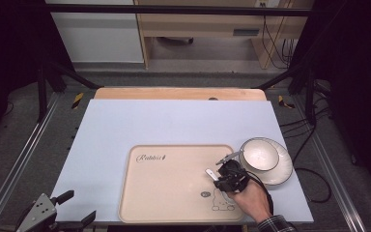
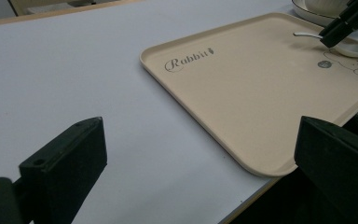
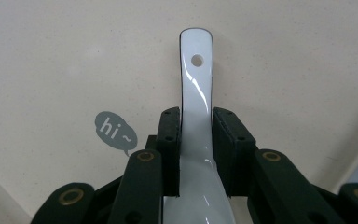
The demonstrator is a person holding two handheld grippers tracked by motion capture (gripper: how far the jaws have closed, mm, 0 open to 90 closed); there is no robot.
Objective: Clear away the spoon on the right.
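Note:
A white ceramic spoon (image 3: pixel 196 84) lies between the jaws of my right gripper (image 3: pixel 196 116), which is shut on its handle; the handle tip with a small hole points away from me. In the high view this gripper (image 1: pixel 220 178), held by a hand, is over the right part of the beige tray (image 1: pixel 169 193), and the spoon's tip (image 1: pixel 210 172) sticks out to the left. From the left gripper view the spoon (image 2: pixel 354 47) sits low on the tray beside a bear drawing. My left gripper (image 1: pixel 79 207) is at the table's near left corner, open and holding nothing (image 2: pixel 200 140).
A white bowl (image 1: pixel 259 153) stands on a white plate (image 1: pixel 282 169) just right of the tray. The tray (image 2: pixel 242 93) bears a "Rabbit" print and a "hi~" bubble (image 3: pixel 114 130). Pale blue table surface (image 1: pixel 174 121) spreads behind and left of the tray.

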